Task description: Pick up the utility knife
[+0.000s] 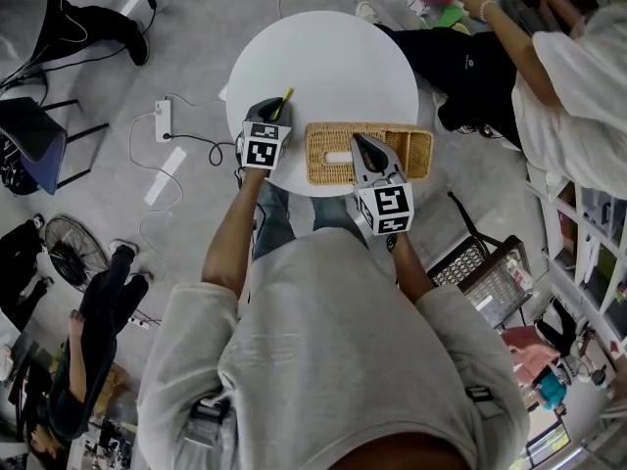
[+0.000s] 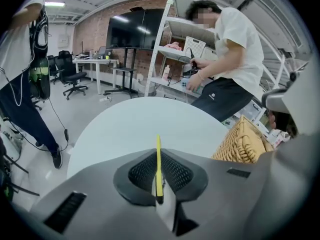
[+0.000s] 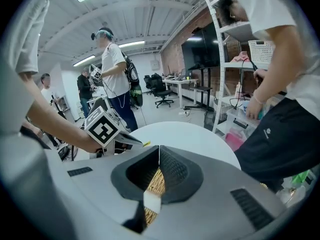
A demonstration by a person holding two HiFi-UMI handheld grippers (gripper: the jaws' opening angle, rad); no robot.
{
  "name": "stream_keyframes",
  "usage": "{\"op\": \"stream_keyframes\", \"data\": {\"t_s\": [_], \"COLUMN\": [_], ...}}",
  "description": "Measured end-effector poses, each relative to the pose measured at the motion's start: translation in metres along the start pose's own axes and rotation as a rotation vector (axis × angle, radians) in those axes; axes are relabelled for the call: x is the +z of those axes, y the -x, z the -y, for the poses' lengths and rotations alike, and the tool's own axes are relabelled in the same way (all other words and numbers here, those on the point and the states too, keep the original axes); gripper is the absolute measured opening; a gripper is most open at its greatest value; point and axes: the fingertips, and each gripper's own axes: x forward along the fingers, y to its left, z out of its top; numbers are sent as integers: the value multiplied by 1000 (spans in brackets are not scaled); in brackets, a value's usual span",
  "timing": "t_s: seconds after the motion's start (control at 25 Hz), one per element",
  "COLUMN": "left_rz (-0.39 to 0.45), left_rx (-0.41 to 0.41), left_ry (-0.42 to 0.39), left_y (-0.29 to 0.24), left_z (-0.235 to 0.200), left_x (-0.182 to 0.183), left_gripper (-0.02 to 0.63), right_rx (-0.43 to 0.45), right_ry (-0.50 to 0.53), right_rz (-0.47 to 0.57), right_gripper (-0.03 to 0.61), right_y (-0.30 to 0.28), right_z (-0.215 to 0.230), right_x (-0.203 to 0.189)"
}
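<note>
A thin yellow utility knife [image 2: 158, 169] stands edge-on between the pads of my left gripper [image 2: 158, 151], which is shut on it. In the head view its yellow tip [image 1: 285, 100] pokes out past the left gripper [image 1: 271, 114] over the near left edge of the round white table [image 1: 333, 67]. My right gripper [image 1: 361, 145] hangs over the woven basket [image 1: 411, 155] with its jaws shut and nothing between them. The right gripper view looks down past the right gripper [image 3: 159, 151] onto the basket's weave [image 3: 156, 184].
The woven basket sits at the table's near edge, right of the left gripper. A person in a white shirt [image 1: 558, 76] works at shelves on the far right. On the floor lie a power strip [image 1: 164, 120] with cables, a fan [image 1: 73, 248] and a wire crate [image 1: 490, 272].
</note>
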Motion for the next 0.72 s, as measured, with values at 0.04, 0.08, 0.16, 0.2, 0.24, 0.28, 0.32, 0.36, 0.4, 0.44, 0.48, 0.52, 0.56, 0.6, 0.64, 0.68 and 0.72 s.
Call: {"op": "stream_keyframes", "data": {"t_s": [0.04, 0.08, 0.16, 0.2, 0.24, 0.28, 0.32, 0.36, 0.4, 0.44, 0.48, 0.52, 0.56, 0.6, 0.64, 0.68, 0.72], "left_rz": [7, 16, 34, 46, 58, 71, 85, 99, 115, 131, 148, 165, 183, 202, 221, 241, 261], "left_rx": [0, 1, 5, 8, 13, 17, 21, 24, 27, 30, 33, 35, 38, 41, 44, 47, 50], "left_ry": [0, 1, 2, 2, 4, 5, 7, 6, 6, 4, 4, 2, -2, -7, -14, -18, -20], "left_y": [2, 5, 10, 14, 18, 22, 27, 31, 37, 43, 49, 57, 64, 72, 79, 87, 94], "left_z": [0, 0, -1, -2, -3, -4, -4, -4, -5, -5, -4, -3, -2, -1, -1, -1, -1], "left_x": [1, 3, 8, 10, 13, 16, 19, 22, 25, 28, 31, 34, 38, 42, 46, 50, 54], "left_gripper": [35, 35, 35, 35, 35, 35, 35, 35, 35, 35, 35, 35, 35, 35, 35, 35, 35], "right_rx": [1, 1, 4, 6, 8, 10, 12, 14, 16, 17, 19, 21, 23, 26, 27, 28, 28], "right_ry": [1, 2, 6, 9, 11, 13, 15, 17, 19, 21, 22, 23, 25, 27, 29, 30, 31], "right_rz": [2, 5, 11, 14, 15, 17, 18, 19, 21, 24, 28, 31, 35, 39, 44, 48, 52], "right_gripper": [32, 32, 32, 32, 32, 32, 32, 31, 32, 32, 32, 31, 32, 31, 32, 32, 32], "right_y": [0, 0, 0, -1, -1, -1, -1, -2, -3, -3, -3, -2, -2, -2, -2, -3, -3], "right_z": [-1, -1, -3, -5, -6, -7, -8, -9, -10, -12, -14, -16, -18, -19, -20, -21, -22], "right_x": [1, 2, 5, 6, 8, 9, 9, 10, 12, 13, 14, 15, 17, 19, 21, 23, 25]}}
